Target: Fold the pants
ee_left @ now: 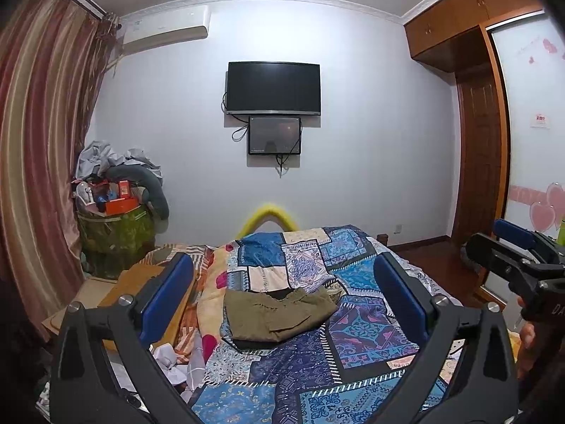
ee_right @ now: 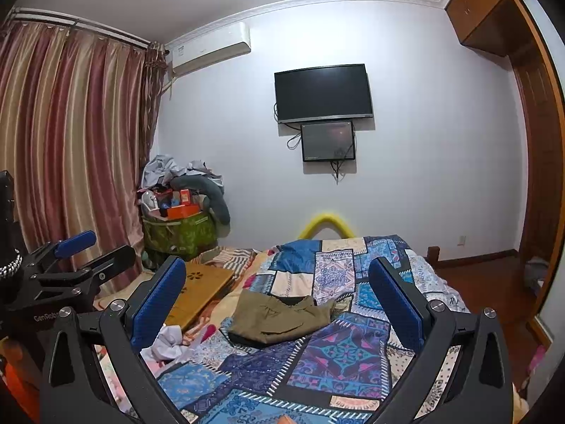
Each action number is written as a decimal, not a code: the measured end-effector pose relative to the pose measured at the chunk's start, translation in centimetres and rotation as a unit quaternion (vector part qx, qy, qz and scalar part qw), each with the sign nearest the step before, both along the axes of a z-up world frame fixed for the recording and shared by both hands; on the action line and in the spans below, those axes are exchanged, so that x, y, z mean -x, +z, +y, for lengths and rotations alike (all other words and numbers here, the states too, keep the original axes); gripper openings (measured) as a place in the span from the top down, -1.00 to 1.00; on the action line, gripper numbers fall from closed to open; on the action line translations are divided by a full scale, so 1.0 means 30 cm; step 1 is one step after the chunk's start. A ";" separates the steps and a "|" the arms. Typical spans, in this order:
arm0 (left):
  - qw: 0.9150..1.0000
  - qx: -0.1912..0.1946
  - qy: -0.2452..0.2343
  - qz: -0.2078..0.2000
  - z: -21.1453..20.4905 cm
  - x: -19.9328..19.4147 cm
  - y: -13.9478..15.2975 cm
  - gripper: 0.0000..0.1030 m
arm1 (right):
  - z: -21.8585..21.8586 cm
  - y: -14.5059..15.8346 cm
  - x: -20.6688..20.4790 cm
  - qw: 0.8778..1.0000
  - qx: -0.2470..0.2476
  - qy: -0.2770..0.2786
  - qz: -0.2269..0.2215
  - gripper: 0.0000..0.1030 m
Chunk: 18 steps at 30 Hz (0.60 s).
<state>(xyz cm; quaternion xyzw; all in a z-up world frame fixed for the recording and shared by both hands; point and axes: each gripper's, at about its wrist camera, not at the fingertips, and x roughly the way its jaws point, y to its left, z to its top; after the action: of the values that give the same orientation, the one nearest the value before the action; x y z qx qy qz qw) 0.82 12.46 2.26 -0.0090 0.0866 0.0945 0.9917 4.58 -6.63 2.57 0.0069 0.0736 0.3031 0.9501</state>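
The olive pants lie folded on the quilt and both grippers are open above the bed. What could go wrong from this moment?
1. The pants rest on a rumpled patchwork quilt; a finger might pinch quilt together with cloth.
2. The stack looks uneven, so one more fold may loosen it.
3. The left gripper and right gripper are close together and might collide.

Dim, even indoor light; soft shadows; strong fisheye bending, dark vignetted corners.
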 end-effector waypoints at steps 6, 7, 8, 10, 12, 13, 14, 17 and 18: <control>1.000 -0.001 -0.010 -0.007 -0.011 0.012 0.007 -1.00 | 0.008 0.005 -0.003 1.000 0.001 0.001 0.000 -0.99; 1.000 -0.002 -0.011 -0.007 -0.013 0.012 0.008 -1.00 | 0.008 0.006 -0.002 1.000 0.000 0.001 0.000 -0.99; 1.000 -0.002 -0.013 -0.006 -0.016 0.012 0.007 -1.00 | 0.008 0.004 -0.001 1.000 0.000 0.001 0.000 -0.99; 1.000 -0.003 -0.017 -0.005 -0.022 0.011 0.010 -1.00 | 0.008 0.003 -0.001 1.000 -0.002 0.001 0.001 -0.99; 1.000 -0.006 -0.020 -0.005 -0.028 0.012 0.009 -1.00 | 0.009 0.003 -0.001 1.000 -0.004 0.001 0.003 -0.99; 1.000 -0.007 -0.020 -0.005 -0.031 0.012 0.007 -1.00 | 0.009 0.003 0.000 1.000 -0.006 0.001 0.002 -0.99; 1.000 -0.006 -0.022 -0.004 -0.033 0.011 0.005 -1.00 | 0.008 0.001 0.000 1.000 -0.006 0.000 0.002 -0.99; 1.000 -0.001 -0.024 0.001 -0.031 0.006 0.007 -1.00 | 0.008 0.000 0.000 1.000 -0.006 -0.002 0.002 -0.99; 1.000 0.000 -0.020 0.003 -0.032 0.001 0.005 -1.00 | 0.008 -0.002 -0.001 1.000 -0.005 -0.002 0.003 -0.99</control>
<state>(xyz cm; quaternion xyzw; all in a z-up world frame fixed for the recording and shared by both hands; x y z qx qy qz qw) 0.77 11.50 2.43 -0.0068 0.0893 0.0742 0.9932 4.60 -6.39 2.52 0.0131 0.0748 0.3020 0.9503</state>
